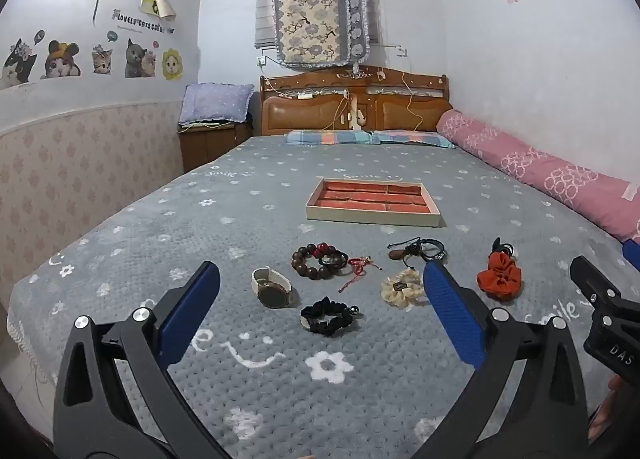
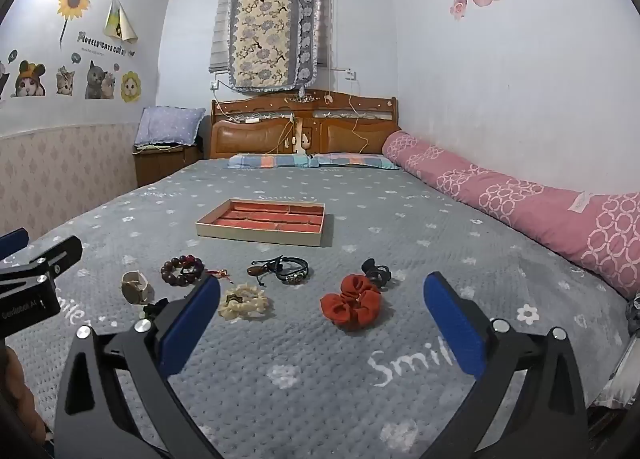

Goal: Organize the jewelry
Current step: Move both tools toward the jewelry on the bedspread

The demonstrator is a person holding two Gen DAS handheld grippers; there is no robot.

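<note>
A shallow tray (image 1: pixel 372 218) with red compartments lies on the grey bedspread; it also shows in the right wrist view (image 2: pixel 256 235). In front of it lie a watch (image 1: pixel 271 287), a wooden bead bracelet (image 1: pixel 316 262), a red cord (image 1: pixel 360 267), a black scrunchie (image 1: pixel 328 315), a cream scrunchie (image 1: pixel 401 287), black cord bracelets (image 1: pixel 420 249) and an orange scrunchie (image 1: pixel 500 278) (image 2: pixel 352 305). My left gripper (image 1: pixel 320 291) is open and empty above the watch and black scrunchie. My right gripper (image 2: pixel 322 295) is open and empty, hovering near the orange scrunchie.
A long pink bolster (image 2: pixel 520 203) runs along the right wall. Two pillows (image 1: pixel 368 137) lie by the wooden headboard (image 1: pixel 352 107). A bedside cabinet (image 1: pixel 212 139) stands at the left. The bed's left edge (image 1: pixel 16 299) drops off.
</note>
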